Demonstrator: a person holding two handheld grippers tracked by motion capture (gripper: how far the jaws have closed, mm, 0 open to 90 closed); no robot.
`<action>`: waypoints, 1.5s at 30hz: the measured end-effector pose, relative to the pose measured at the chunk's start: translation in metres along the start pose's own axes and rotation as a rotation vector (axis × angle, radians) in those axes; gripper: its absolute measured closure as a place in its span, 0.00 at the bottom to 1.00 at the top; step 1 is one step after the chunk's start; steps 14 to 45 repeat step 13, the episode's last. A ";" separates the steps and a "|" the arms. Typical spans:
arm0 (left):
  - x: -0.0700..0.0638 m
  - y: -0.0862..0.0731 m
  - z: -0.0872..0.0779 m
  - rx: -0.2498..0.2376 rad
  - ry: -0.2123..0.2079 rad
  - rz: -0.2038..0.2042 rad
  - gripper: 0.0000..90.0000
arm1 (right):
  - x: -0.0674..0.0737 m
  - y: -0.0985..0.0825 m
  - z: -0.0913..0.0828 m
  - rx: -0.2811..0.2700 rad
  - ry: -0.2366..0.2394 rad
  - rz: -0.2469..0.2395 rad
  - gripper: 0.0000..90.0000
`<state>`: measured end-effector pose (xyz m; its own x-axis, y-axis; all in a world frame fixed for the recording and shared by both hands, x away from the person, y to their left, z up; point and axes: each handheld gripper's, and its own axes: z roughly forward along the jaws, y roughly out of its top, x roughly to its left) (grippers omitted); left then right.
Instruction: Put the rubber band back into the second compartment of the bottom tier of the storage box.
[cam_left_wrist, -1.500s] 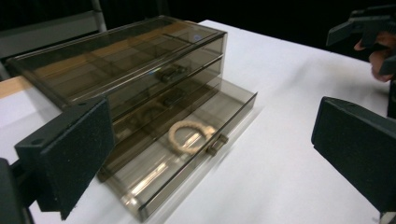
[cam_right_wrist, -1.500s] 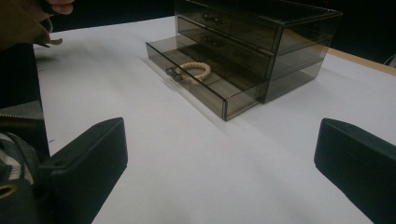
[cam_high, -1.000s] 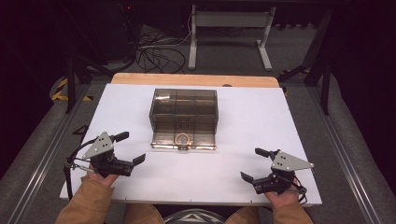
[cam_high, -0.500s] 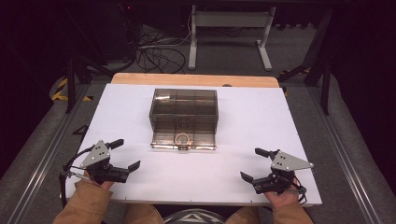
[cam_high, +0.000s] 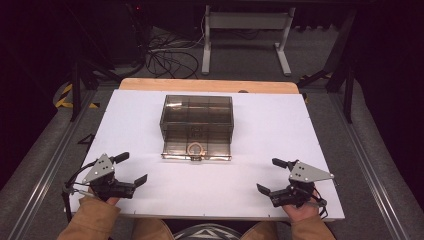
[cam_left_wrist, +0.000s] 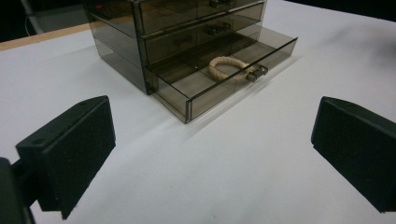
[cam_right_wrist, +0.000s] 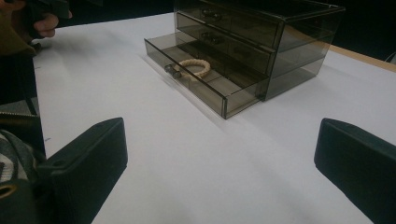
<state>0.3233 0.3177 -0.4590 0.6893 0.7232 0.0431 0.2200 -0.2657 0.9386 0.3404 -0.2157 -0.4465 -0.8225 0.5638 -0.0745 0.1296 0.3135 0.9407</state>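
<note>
Bracelet (cam_high: 195, 148): a braided, cream-coloured ring lying flat in the pulled-out bottom drawer, just behind the drawer's front wall and close to its small handle.
Bottom drawer (cam_high: 197, 150): open toward you; its long axis runs left to right across the worktop, and its front wall stands between the bracelet and both tongs.
Drawer cabinet (cam_high: 197, 117): smoked, see-through plastic with three tiers; the two upper tiers are pushed in. It sits mid-worktop, slightly left of centre.
Bearing from tongs: the bracelet lies ahead of both tongs and between them. From your left tongs (cam_high: 134, 170) it is forward and to the right; from your right tongs (cam_high: 267, 176) it is forward and to the left.
Nearer hand: judged from the high view, your left tongs are somewhat closer to the drawer. The difference is small, so either hand could reach it.
Left tongs state: jaws spread wide with nothing between them, held at the near left edge of the worktop (cam_high: 300, 130).
Right tongs state: jaws spread wide with nothing gripped, held at the near right edge.
Approach note: a pick will probably have to come down from above, over the front wall, not straight in.
Markings: no brand, label or legible writing can be made out on the cabinet, the tongs or the worktop.
</note>
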 end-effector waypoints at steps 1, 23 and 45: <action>-0.001 0.000 0.000 0.003 0.001 0.000 0.00 | 0.000 0.000 0.000 -0.001 0.000 0.000 0.04; 0.000 0.003 -0.001 0.008 -0.003 -0.032 0.00 | 0.000 0.000 0.000 0.002 0.003 0.000 0.03; 0.000 0.003 -0.001 0.008 -0.003 -0.032 0.00 | 0.000 0.000 0.000 0.002 0.003 0.000 0.03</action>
